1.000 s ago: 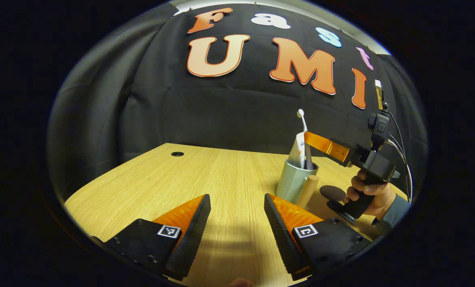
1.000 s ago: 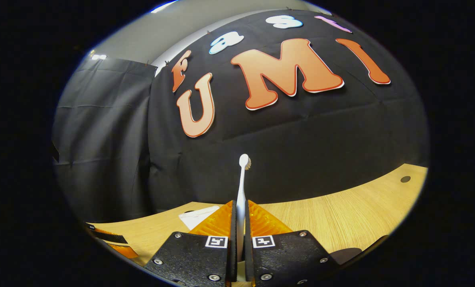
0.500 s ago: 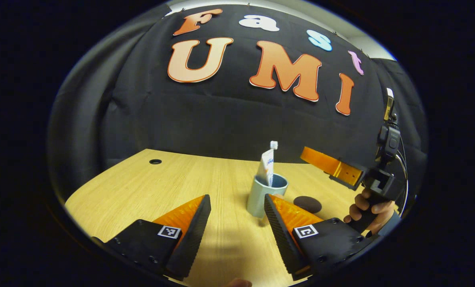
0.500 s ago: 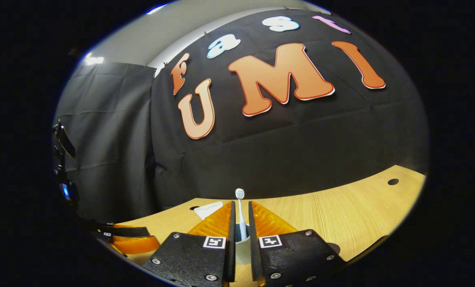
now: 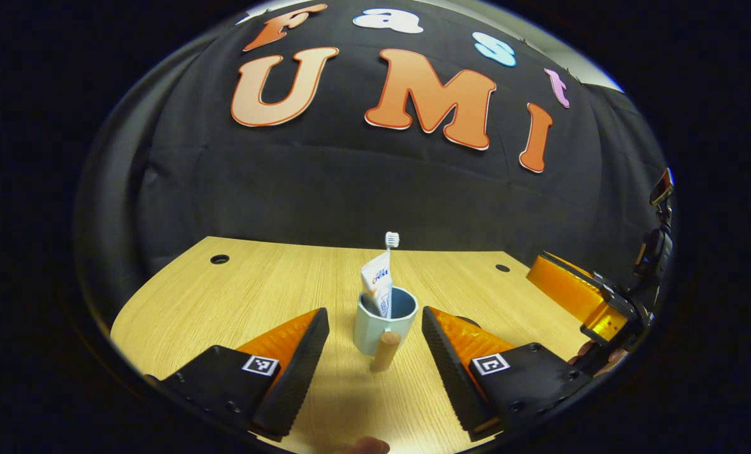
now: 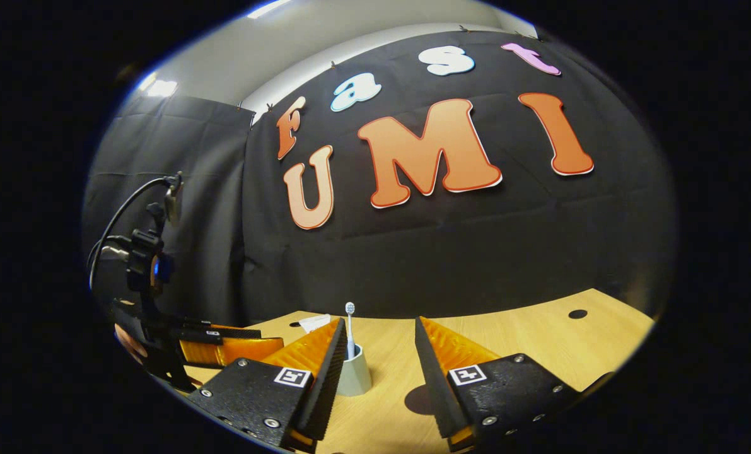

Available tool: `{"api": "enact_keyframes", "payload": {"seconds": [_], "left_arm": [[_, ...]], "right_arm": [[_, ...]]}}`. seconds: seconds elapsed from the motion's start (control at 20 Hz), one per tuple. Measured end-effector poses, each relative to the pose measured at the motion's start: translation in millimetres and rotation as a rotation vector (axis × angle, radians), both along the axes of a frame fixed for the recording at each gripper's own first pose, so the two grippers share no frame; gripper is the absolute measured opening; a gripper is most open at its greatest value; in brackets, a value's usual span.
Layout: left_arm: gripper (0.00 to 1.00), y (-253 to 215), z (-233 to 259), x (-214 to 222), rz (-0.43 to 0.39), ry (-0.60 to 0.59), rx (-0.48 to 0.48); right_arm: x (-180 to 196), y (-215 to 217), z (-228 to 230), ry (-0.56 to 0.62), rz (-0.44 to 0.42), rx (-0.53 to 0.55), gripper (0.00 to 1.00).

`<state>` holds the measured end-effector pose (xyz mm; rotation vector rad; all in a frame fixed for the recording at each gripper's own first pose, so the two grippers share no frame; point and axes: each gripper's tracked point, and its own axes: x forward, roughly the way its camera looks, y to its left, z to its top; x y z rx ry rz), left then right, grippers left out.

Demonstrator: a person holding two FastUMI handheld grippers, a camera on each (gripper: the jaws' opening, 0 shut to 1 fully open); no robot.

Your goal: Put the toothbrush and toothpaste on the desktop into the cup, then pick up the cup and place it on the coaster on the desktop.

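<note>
A pale blue-green cup with a wooden handle stands upright on the wooden desktop. A toothpaste tube and a white toothbrush stand in it. My left gripper is open, the cup just ahead of its tips and the handle pointing into the gap, untouched. My right gripper is open and holds nothing. Beyond its left finger are the cup and the toothbrush. A dark round coaster lies right of the cup.
The right gripper, with a hand under it, hovers at the desktop's right side. The left gripper and its cables sit at the left. Cable holes lie near the back edge, against the black cloth wall.
My right gripper has opened, let the toothbrush drop into the cup, and pulled back. My left gripper has swung round so the cup now stands centred in front of its open fingers.
</note>
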<state>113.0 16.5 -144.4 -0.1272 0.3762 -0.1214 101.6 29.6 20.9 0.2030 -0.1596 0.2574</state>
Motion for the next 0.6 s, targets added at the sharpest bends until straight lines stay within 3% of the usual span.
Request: {"api": "enact_keyframes", "payload": {"seconds": [0.3,0.6], "left_arm": [[0.98,-24.3,-5.9,20.9,-0.067,0.108,0.036],[0.99,-30.9,-41.2,25.8,-0.093,0.308,0.088]], "right_arm": [[-28.7,-46.2,2.5,-0.033,-0.044,0.058,0.86],[-58.2,-84.7,-2.4,-0.052,-0.099,0.092,0.88]]}}
